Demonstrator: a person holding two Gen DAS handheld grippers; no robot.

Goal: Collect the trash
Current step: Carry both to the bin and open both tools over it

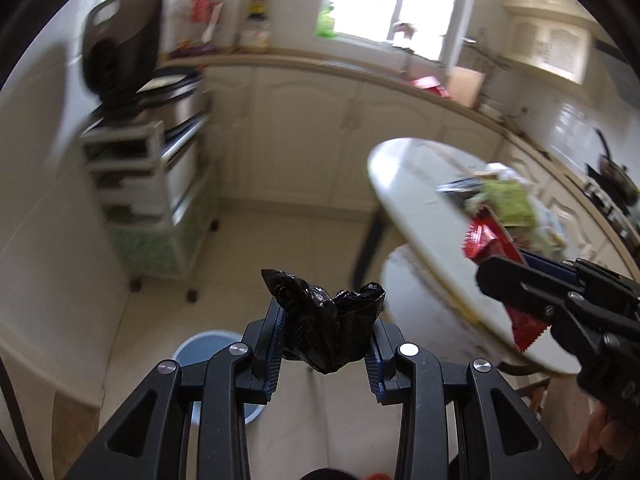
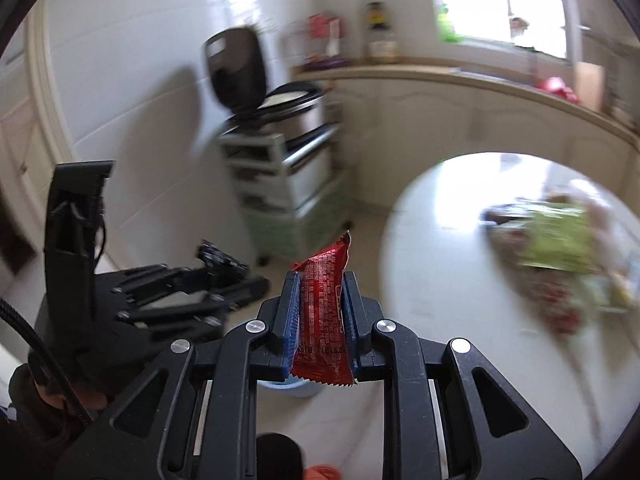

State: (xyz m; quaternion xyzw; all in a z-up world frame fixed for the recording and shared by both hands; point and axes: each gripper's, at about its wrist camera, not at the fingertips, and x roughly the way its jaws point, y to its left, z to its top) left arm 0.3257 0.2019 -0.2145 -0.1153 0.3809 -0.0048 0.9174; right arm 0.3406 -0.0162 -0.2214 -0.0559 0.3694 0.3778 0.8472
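A crumpled black plastic bag (image 1: 326, 328) sits pinched between the blue pads of my left gripper (image 1: 328, 314), which is shut on it. Below it on the floor stands a blue bin (image 1: 208, 350), partly hidden by the fingers. My right gripper (image 2: 320, 280) is shut on a red snack wrapper (image 2: 322, 312) held upright, and a sliver of the blue bin (image 2: 286, 388) shows beneath it. In the left wrist view the right gripper (image 1: 506, 268) enters from the right with the red wrapper (image 1: 486, 240). A blurred pile of wrappers (image 2: 556, 248) lies on the round white table (image 2: 436, 272).
A white wheeled cart (image 1: 160, 184) carrying a rice cooker with its lid up (image 1: 120, 40) stands against the left wall. Cream cabinets under a counter (image 1: 320, 120) run along the back below a bright window. The round table (image 1: 416, 200) stands to the right. Pale floor tiles surround the bin.
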